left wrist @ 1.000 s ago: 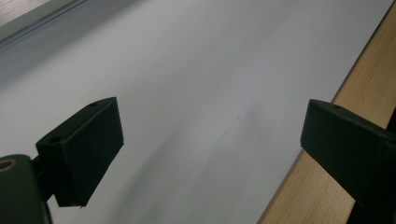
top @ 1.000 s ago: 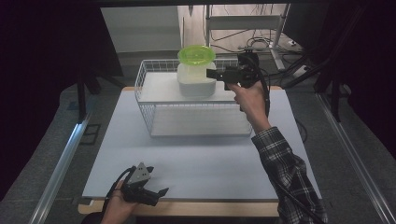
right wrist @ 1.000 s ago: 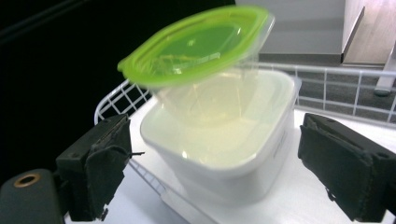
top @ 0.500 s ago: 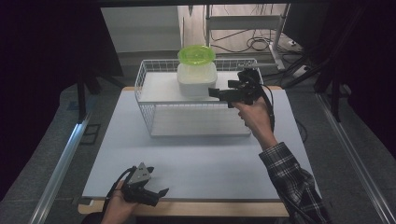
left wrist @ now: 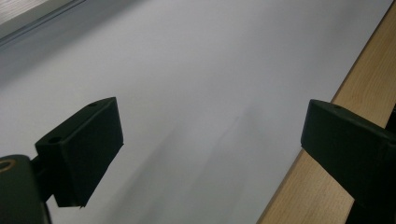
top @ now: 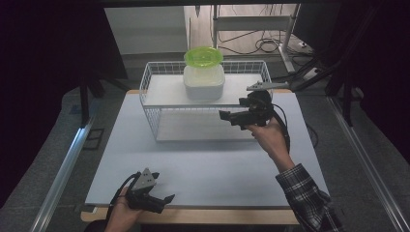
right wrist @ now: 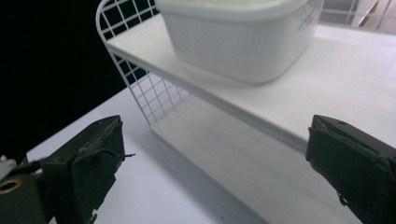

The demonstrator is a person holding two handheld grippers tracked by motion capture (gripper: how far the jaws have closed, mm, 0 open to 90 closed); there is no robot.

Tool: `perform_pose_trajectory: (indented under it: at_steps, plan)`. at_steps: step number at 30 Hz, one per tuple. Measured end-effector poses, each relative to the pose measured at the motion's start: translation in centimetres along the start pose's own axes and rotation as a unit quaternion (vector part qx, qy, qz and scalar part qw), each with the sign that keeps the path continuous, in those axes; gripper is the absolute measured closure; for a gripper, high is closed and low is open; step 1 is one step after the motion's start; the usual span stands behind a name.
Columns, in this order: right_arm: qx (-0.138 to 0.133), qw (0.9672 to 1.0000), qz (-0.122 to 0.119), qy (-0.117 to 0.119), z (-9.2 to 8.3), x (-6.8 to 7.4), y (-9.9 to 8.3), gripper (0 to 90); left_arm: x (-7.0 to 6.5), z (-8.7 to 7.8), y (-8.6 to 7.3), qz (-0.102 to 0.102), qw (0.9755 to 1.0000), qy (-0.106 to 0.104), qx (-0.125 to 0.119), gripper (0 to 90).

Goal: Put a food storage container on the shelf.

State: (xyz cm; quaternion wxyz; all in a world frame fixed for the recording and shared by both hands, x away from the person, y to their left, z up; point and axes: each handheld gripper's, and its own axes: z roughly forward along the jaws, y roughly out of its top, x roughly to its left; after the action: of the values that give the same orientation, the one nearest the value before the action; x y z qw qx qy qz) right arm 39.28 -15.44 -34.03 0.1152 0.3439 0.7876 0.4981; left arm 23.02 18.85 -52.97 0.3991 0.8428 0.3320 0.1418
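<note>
A white lidded tub stands on the upper shelf of a white wire rack, with a green bowl on top of it. My right gripper hovers in front of the rack's right part, below and right of the tub and pointing left. It is open, its jaws have just widened a little more, and nothing is between them. In the right gripper view the tub sits above and ahead on the shelf. My left gripper rests open at the table's front edge, jaws empty.
The rack stands at the back of a white tabletop with a wooden front edge. A lower shelf lies under the upper one. Metal rails run along both sides of the table, and cables lie on the floor behind.
My right gripper has drawn back from the tub, moving right and down toward the front of the rack. The tub and bowl stay on the shelf. The left hand has not moved.
</note>
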Motion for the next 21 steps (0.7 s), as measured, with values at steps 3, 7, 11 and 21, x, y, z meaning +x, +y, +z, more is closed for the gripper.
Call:
perform_pose_trajectory:
  at_steps: [3, 7, 11, 21]
  plan:
    - [0.006, 1.0, -0.004, 0.001, -0.2, 0.2, -0.9, 4.8, 0.0, 0.0, 0.0, -0.006, 1.0, -0.002, -0.003, 5.5]
    - [0.011, 0.9999, -0.011, 0.001, -0.4, 0.4, -2.3, 4.8, 0.1, -0.1, 0.0, -0.012, 0.9999, -0.004, -0.006, 5.4]
    - [0.012, 0.9999, -0.011, 0.002, -0.6, 0.6, -3.9, 4.8, 0.1, -0.1, 0.0, -0.017, 0.9998, -0.007, -0.007, 5.3]
    - [0.012, 0.9998, -0.008, -0.013, -1.0, 0.9, -7.6, 5.0, 0.2, -0.3, 0.1, -0.02, 0.9997, -0.007, -0.009, 5.4]
